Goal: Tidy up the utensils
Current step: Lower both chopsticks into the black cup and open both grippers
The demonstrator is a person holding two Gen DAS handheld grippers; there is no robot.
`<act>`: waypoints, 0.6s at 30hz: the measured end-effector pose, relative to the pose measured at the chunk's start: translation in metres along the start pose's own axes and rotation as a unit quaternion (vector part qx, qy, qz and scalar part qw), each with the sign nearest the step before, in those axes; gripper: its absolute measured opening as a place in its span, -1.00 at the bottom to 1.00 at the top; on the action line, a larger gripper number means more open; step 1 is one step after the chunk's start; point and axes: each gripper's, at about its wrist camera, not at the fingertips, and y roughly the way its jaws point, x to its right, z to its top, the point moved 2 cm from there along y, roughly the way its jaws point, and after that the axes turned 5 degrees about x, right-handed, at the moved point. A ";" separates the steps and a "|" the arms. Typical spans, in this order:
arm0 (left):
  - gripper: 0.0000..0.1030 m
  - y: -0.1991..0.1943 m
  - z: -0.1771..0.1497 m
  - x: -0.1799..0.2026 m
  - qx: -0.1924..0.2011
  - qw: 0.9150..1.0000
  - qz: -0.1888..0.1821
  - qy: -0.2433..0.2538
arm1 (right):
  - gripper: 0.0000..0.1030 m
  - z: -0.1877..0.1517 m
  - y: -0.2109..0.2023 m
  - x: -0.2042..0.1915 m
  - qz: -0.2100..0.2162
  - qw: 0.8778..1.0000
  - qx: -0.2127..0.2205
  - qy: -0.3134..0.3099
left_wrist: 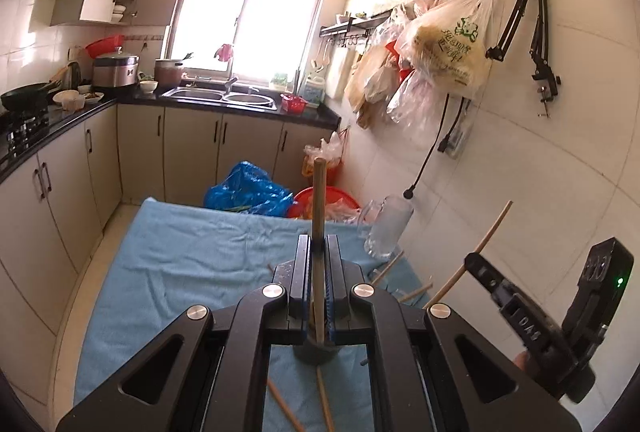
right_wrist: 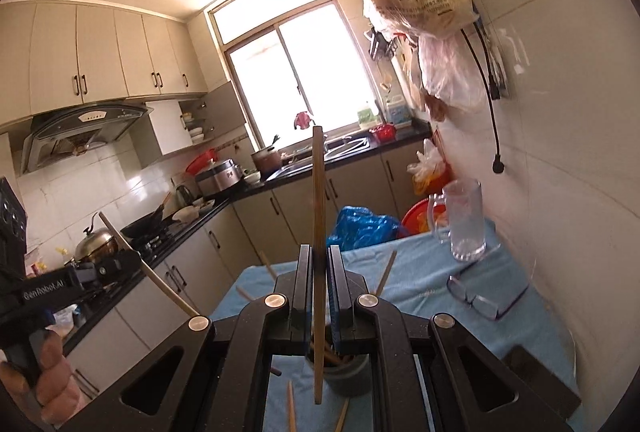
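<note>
My left gripper [left_wrist: 319, 252] is shut on a wooden chopstick [left_wrist: 319, 199] that stands upright between the jaws, above a grey cup [left_wrist: 316, 352] on the blue cloth [left_wrist: 180, 252]. My right gripper [right_wrist: 319, 264] is shut on another chopstick [right_wrist: 318, 191], held upright over the grey cup [right_wrist: 348, 372], which holds several chopsticks. The right gripper also shows in the left wrist view [left_wrist: 480, 268], holding its pale chopstick [left_wrist: 488, 236]. The left gripper shows in the right wrist view [right_wrist: 100, 268]. Loose chopsticks [right_wrist: 386, 272] lie on the cloth.
A clear glass mug [right_wrist: 464, 224] stands at the cloth's far right by the tiled wall, with a clear lid or tray [right_wrist: 488, 292] in front of it. Plastic bags [left_wrist: 444, 47] hang on the wall. Blue bag [left_wrist: 248, 191] and red basin [left_wrist: 332, 197] lie beyond the table.
</note>
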 end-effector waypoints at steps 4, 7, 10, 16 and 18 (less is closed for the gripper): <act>-0.89 0.025 0.008 0.003 -0.005 1.000 -0.003 -0.010 | -0.85 0.008 0.018 -0.001 -0.013 1.000 0.006 -0.006; -0.89 0.043 0.006 0.003 -0.017 1.000 -0.003 -0.016 | -0.85 0.007 0.034 -0.001 -0.028 0.999 0.006 -0.018; -0.89 0.061 -0.003 0.001 -0.035 0.999 0.001 -0.017 | -0.85 0.005 0.049 0.002 -0.033 0.999 -0.003 -0.022; -0.89 0.086 -0.027 -0.011 -0.071 0.997 0.008 -0.030 | -0.84 -0.013 0.067 0.007 -0.037 0.998 -0.033 -0.025; -0.89 0.089 -0.032 -0.014 -0.077 0.996 0.008 -0.031 | -0.83 -0.018 0.070 0.009 -0.034 0.998 -0.042 -0.026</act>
